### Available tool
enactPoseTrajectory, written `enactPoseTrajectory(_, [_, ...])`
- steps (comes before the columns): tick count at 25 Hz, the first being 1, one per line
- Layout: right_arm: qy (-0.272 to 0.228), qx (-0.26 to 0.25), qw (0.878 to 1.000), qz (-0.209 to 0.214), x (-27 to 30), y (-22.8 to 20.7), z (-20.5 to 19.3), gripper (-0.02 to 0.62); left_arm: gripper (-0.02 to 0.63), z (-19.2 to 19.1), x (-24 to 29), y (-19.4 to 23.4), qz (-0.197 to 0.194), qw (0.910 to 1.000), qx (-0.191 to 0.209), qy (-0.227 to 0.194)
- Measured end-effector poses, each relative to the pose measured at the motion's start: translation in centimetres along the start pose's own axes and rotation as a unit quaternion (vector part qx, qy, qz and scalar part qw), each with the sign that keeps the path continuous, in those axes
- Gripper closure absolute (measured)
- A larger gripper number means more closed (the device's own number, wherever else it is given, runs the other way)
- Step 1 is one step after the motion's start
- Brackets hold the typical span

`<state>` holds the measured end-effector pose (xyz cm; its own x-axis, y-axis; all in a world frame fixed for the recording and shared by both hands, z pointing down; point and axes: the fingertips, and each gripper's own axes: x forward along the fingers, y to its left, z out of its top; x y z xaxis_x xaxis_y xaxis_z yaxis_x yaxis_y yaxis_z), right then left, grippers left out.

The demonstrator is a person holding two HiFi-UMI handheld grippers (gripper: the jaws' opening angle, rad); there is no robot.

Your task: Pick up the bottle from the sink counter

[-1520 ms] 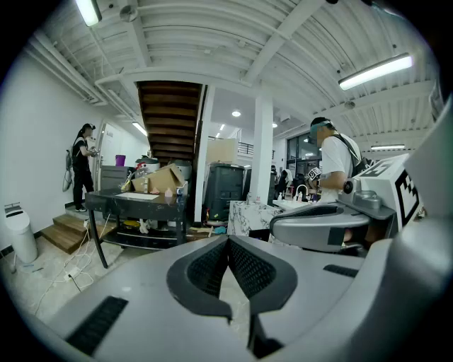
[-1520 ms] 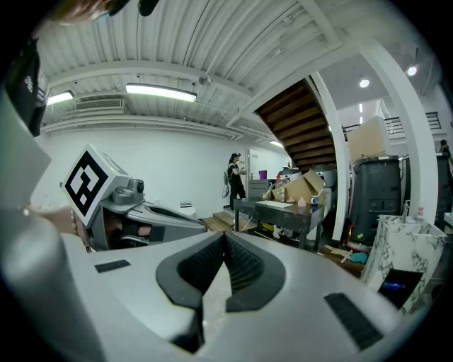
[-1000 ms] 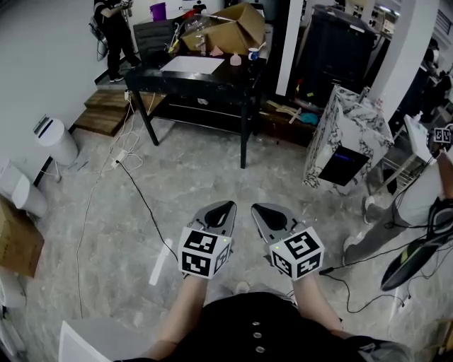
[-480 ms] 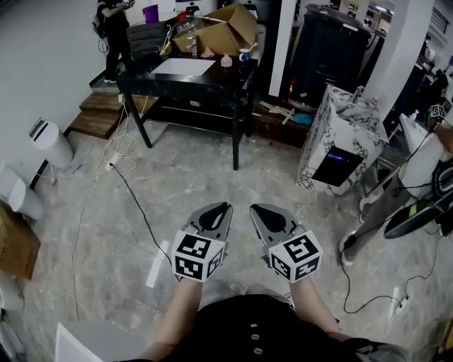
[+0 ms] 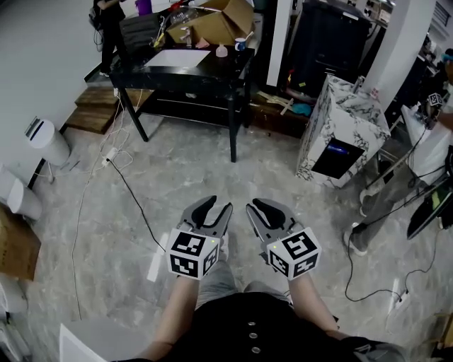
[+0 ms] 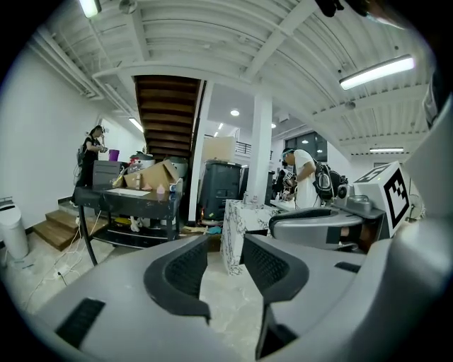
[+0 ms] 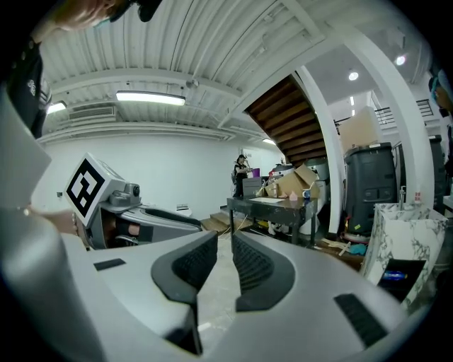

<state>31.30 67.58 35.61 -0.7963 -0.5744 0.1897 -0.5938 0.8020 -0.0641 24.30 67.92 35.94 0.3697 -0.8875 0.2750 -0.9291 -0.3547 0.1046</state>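
A small pale pink bottle stands on the black counter table at the far end of the room, beside a white basin and a cardboard box. It also shows far off as the bottle in the left gripper view and the bottle in the right gripper view. My left gripper and right gripper are held side by side over the marble floor, far from the table. Both sets of jaws are opening, the left wider, with nothing between them.
A marble-patterned cabinet stands at the right, with a person's legs and cables beside it. A white bin, wooden steps and a floor cable lie at the left. Another person stands by the table.
Both grippers' jaws have parted from shut, the left more than the right. The grippers sit slightly lower in the head view and the table has shifted up the frame.
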Motion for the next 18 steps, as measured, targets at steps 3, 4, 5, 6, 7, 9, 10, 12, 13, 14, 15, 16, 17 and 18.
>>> enactPoseTrajectory(3, [0.002,-0.001,1.000,-0.004,1.2,-0.9,-0.1,0.511,0.418,0.0,1.5,1.4,0.007,0.9999,-0.003,0.008])
enactPoseTrajectory(4, [0.002,-0.002,1.000,-0.008,1.7,-1.4,0.0,0.511,0.404,0.2,2.1,1.9,0.005,1.0000,-0.003,0.008])
enactPoseTrajectory(5, [0.003,-0.003,1.000,-0.010,2.3,-1.9,0.1,0.505,0.392,0.6,2.8,2.4,0.002,1.0000,-0.003,0.006])
enactPoseTrajectory(6, [0.005,-0.003,1.000,-0.011,2.9,-2.4,0.3,0.499,0.387,0.9,3.5,2.9,-0.001,1.0000,-0.003,0.004])
enactPoseTrajectory(7, [0.006,-0.004,1.000,-0.013,3.7,-2.9,0.6,0.492,0.383,1.3,4.2,3.5,-0.003,1.0000,-0.004,0.002])
enactPoseTrajectory(9, [0.007,-0.004,1.000,-0.017,5.2,-4.2,1.1,0.485,0.380,2.0,5.7,4.7,-0.008,1.0000,-0.005,0.002])
enactPoseTrajectory(10, [0.007,-0.003,1.000,-0.021,6.2,-4.9,1.4,0.482,0.379,2.3,6.5,5.3,-0.011,0.9999,-0.005,0.003])
enactPoseTrajectory(12, [0.006,-0.004,1.000,-0.025,8.3,-6.0,2.1,0.474,0.377,3.0,7.9,7.0,-0.017,0.9998,-0.004,0.002])
enactPoseTrajectory(13, [0.005,-0.005,1.000,-0.026,9.5,-6.3,2.4,0.469,0.377,3.4,8.5,8.0,-0.018,0.9998,-0.004,0.001])
enactPoseTrajectory(14, [0.004,-0.006,1.000,-0.025,10.7,-6.6,2.8,0.468,0.377,3.7,9.1,9.1,-0.019,0.9998,-0.004,0.001])
enactPoseTrajectory(15, [0.003,-0.008,1.000,-0.024,11.9,-6.8,3.2,0.466,0.377,4.1,9.7,10.2,-0.019,0.9998,-0.005,0.000])
enactPoseTrajectory(16, [0.003,-0.009,1.000,-0.023,13.2,-7.1,3.7,0.465,0.377,4.6,10.3,11.3,-0.019,0.9998,-0.004,-0.001])
enactPoseTrajectory(17, [0.004,-0.011,1.000,-0.021,14.4,-7.4,4.2,0.465,0.377,5.2,10.9,12.4,-0.020,0.9998,-0.003,-0.002])
enactPoseTrajectory(18, [0.006,-0.012,1.000,-0.021,15.7,-7.7,4.7,0.465,0.377,5.9,11.6,13.5,-0.023,0.9997,-0.002,-0.002])
